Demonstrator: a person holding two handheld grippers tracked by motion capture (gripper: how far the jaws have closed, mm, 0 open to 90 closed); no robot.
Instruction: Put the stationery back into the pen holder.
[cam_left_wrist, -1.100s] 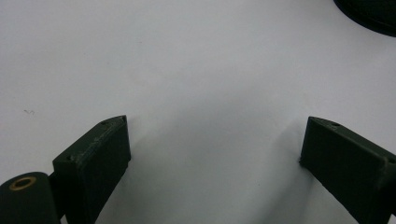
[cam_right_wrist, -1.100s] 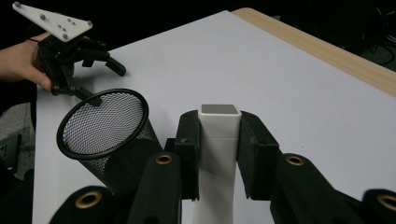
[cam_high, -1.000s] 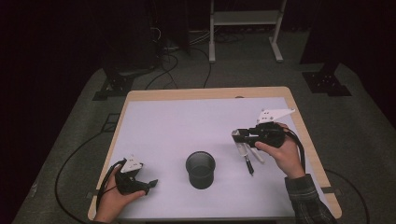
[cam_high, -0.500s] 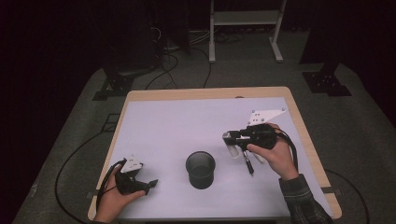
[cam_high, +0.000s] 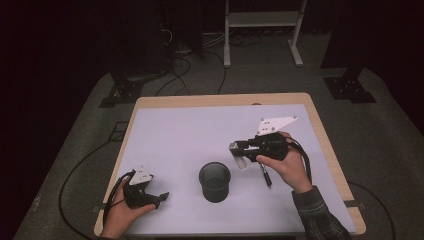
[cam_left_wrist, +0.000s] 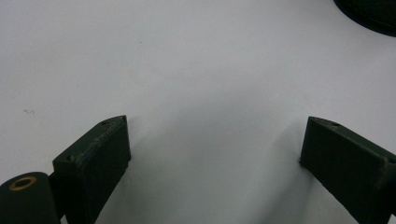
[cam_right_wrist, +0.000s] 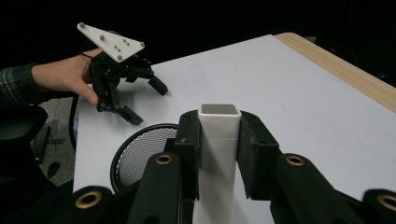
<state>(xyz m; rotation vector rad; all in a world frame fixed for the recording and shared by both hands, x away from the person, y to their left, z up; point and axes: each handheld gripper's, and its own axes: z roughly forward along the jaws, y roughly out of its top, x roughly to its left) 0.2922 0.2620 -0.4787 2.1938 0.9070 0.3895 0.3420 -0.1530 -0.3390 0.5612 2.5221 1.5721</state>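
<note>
Right claw (cam_right_wrist: 218, 140) hides the white stick's (cam_right_wrist: 218, 135) lower end

We see a wooden-edged table (cam_high: 320, 131) covered by a pale lilac-white sheet (cam_high: 190, 135). A dark pen (cam_high: 265, 176) lies on the sheet. Beyond the far edge of the table, on a grey carpeted floor (cam_high: 385, 150), black cables (cam_high: 182, 67) trail across, and the white legs of a metal stand (cam_high: 260, 30) rise at the back. A dark base plate (cam_high: 350, 89) sits on the floor at far right, another (cam_high: 120, 95) at far left.
</note>
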